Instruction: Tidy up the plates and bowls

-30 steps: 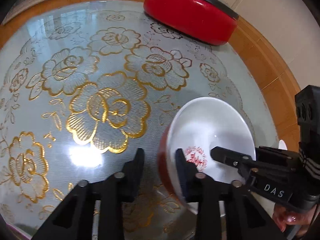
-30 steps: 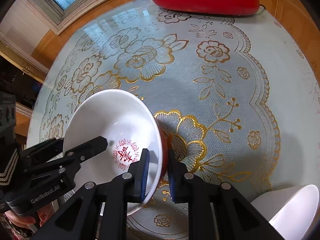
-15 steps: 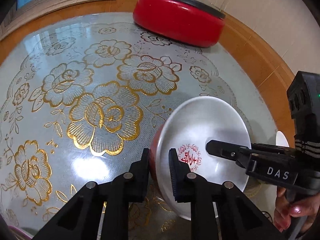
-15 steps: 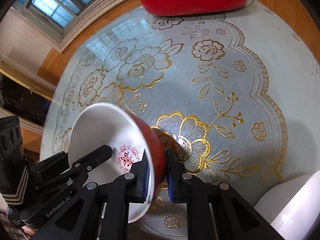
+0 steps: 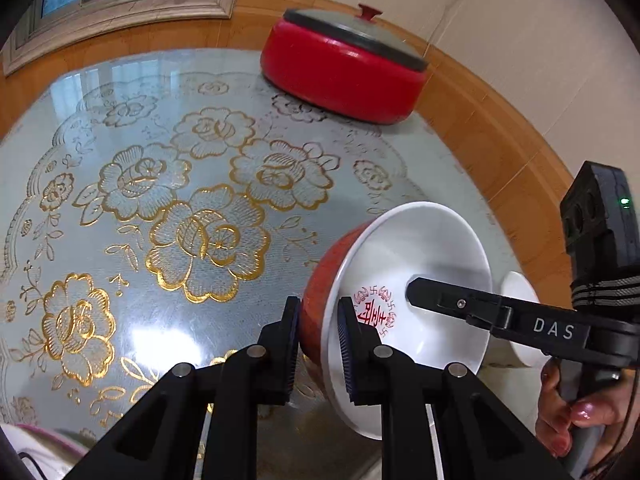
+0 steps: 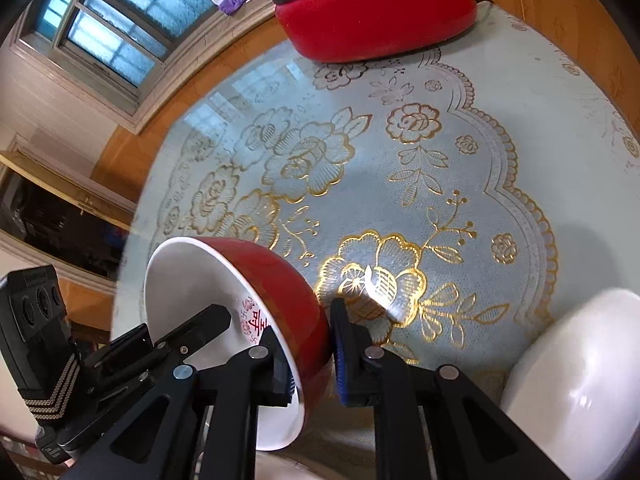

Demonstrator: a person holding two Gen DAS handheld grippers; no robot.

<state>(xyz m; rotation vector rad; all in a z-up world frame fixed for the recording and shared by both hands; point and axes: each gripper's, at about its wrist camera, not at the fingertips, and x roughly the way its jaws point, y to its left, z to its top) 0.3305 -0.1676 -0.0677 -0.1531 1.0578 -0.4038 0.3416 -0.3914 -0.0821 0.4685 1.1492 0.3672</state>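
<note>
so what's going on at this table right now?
A person is working two handheld grippers, and both are clamped on the same bowl, red outside, white inside. The left gripper pinches its rim on one side, the right gripper pinches the opposite side. The bowl is tilted steeply and appears held above the floral table cover. A white bowl sits near the table edge by the right gripper, and a red lidded pot stands at the far side.
</note>
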